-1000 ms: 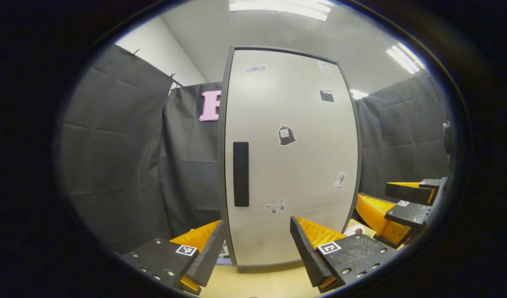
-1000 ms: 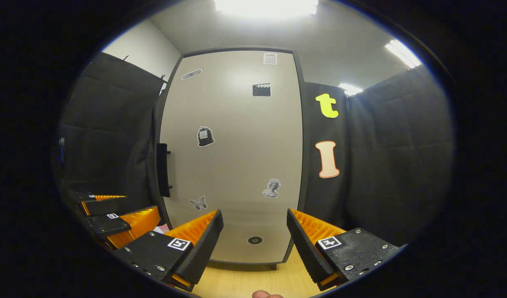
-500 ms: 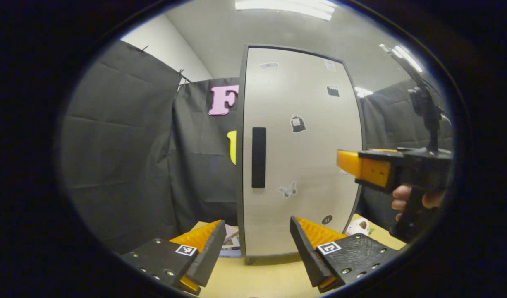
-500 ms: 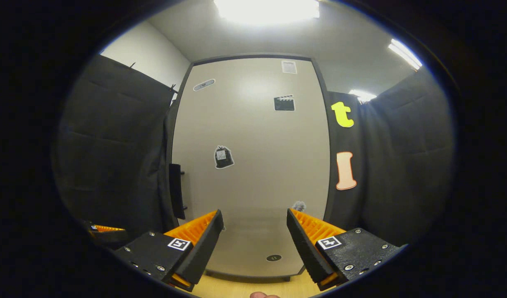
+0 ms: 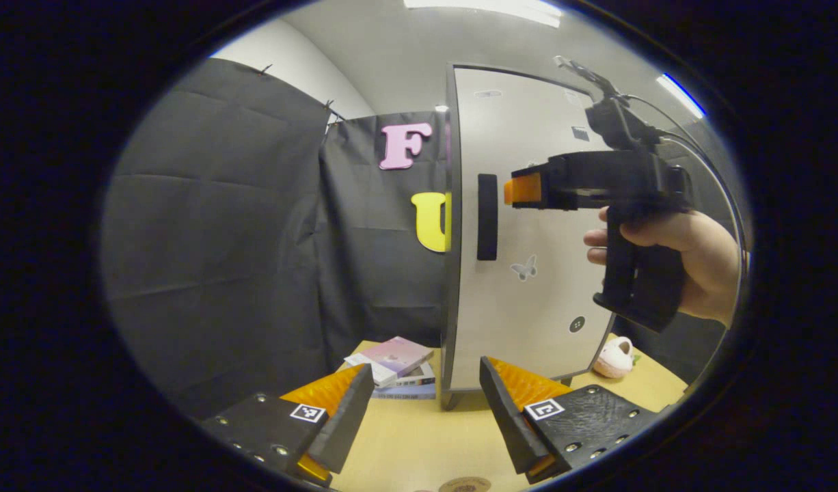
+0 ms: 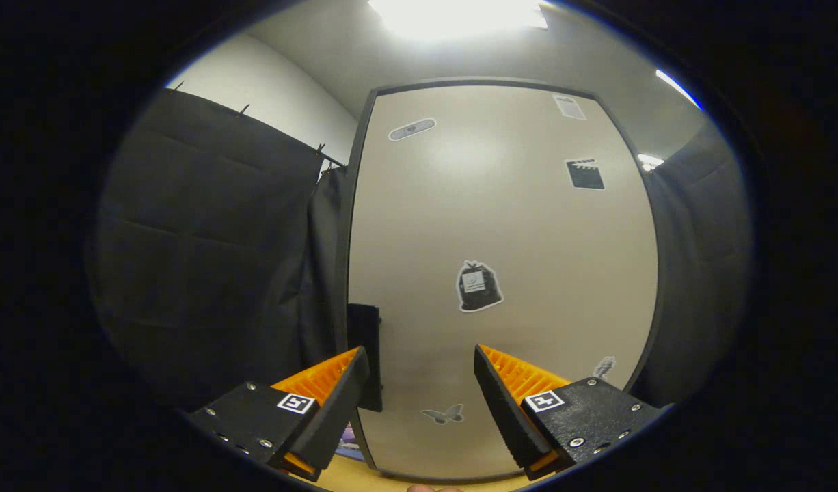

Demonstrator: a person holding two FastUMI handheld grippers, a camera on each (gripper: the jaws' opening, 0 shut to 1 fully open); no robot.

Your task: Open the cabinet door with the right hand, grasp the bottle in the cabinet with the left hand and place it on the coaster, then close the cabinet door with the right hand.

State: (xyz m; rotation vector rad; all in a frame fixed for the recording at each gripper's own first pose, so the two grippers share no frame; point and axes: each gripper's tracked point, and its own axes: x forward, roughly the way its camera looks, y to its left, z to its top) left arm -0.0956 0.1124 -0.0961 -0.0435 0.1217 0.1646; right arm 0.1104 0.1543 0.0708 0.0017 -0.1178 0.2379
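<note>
Now we face the cabinet door (image 5: 528, 273), shut, at the table's (image 5: 419, 444) far edge | bottle presumably behind it, unseen | right gripper (image 6: 419, 396) spread wide, near the handle (image 5: 487, 216) | left gripper (image 5: 426, 410) spread, empty, waiting low | next: pinch handle, pull.

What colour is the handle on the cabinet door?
The handle is black, against the pale beige cabinet door. It shows best in the left gripper view.
</note>
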